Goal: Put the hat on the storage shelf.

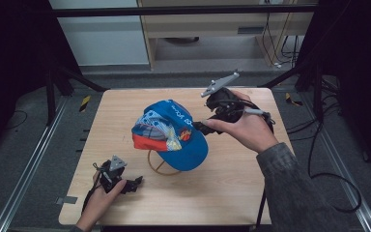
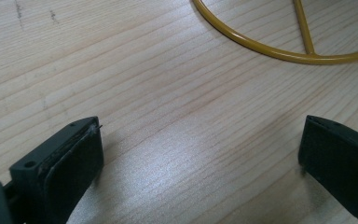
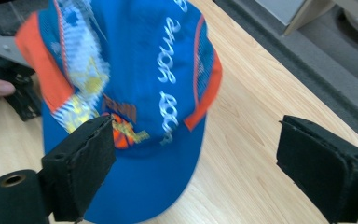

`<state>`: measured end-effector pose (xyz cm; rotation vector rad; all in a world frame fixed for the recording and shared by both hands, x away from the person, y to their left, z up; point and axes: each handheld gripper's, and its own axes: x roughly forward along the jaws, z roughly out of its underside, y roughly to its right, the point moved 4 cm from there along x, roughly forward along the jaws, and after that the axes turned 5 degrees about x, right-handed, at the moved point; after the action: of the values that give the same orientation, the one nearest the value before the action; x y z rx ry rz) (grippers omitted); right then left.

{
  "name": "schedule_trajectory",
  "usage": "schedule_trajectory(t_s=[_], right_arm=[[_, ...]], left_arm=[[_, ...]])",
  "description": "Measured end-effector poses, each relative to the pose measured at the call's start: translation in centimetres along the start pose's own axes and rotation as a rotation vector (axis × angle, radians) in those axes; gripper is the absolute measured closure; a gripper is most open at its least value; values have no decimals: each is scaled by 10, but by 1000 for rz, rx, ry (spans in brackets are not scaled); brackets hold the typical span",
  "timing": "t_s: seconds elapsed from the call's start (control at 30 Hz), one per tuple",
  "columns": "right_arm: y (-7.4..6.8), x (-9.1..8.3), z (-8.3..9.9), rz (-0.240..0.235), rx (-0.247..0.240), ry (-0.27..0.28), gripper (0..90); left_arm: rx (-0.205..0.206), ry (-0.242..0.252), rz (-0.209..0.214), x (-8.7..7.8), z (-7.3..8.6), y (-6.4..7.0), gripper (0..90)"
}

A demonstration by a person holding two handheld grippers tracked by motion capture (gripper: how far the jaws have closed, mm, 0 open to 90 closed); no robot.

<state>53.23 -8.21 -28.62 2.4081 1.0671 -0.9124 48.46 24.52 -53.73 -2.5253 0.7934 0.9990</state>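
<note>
Plywood with a pale, straight grain makes up the square table (image 1: 232, 193), its edges plain and its corners slightly rounded; bare wood lies open along the near edge and on the far left side. At the middle sits a blue fabric cap (image 1: 171, 133), domed, with orange panels, a patterned patch and white script across the crown; its broad brim points toward the near right. It rests on a thin yellow wire stand (image 1: 160, 166), whose ring base lies flat on the wood and shows as a smooth curved rod in the left gripper view (image 2: 261, 46). The right gripper (image 1: 204, 126), black, hard-edged and topped by a grey three-cornered plate, hangs just beside the cap's right side; in its own view the rough-padded jaws stand wide apart, the cap's brim (image 3: 140, 186) below and between them, nothing clamped. The left gripper (image 1: 134, 183) rests low near the table's front left corner, well apart from the cap, jaws spread wide over bare wood
</note>
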Motion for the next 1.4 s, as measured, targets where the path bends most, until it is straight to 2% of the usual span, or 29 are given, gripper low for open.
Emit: schedule_trajectory(t_s=[0.13,0.23,0.33,0.53,0.6,0.7,0.77,0.8,0.9,1.2,1.4], right_arm=[[7,-2,16,14,17,17,93],[13,-2,30,21,49,44,89],[18,0,48,44,73,55,92],[28,7,90,118,117,70,148],[28,8,95,121,122,73,149],[29,19,123,125,148,78,160],[28,21,128,126,152,79,161],[29,27,141,131,164,85,163],[30,33,156,149,179,96,164],[31,49,190,158,243,91,168],[32,60,206,149,279,67,167]], left_arm=[[-1,0,0,0,0,0,0],[0,-3,2,0,0,0,0],[0,-3,2,0,0,0,0],[1,-3,2,0,0,0,0],[1,-3,0,0,0,0,0],[0,-2,0,0,0,0,0],[-2,-1,1,0,0,0,0],[3,-5,2,0,0,0,0],[2,-5,2,0,0,0,0],[2,-5,2,0,0,0,0],[3,-5,2,0,0,0,0]])
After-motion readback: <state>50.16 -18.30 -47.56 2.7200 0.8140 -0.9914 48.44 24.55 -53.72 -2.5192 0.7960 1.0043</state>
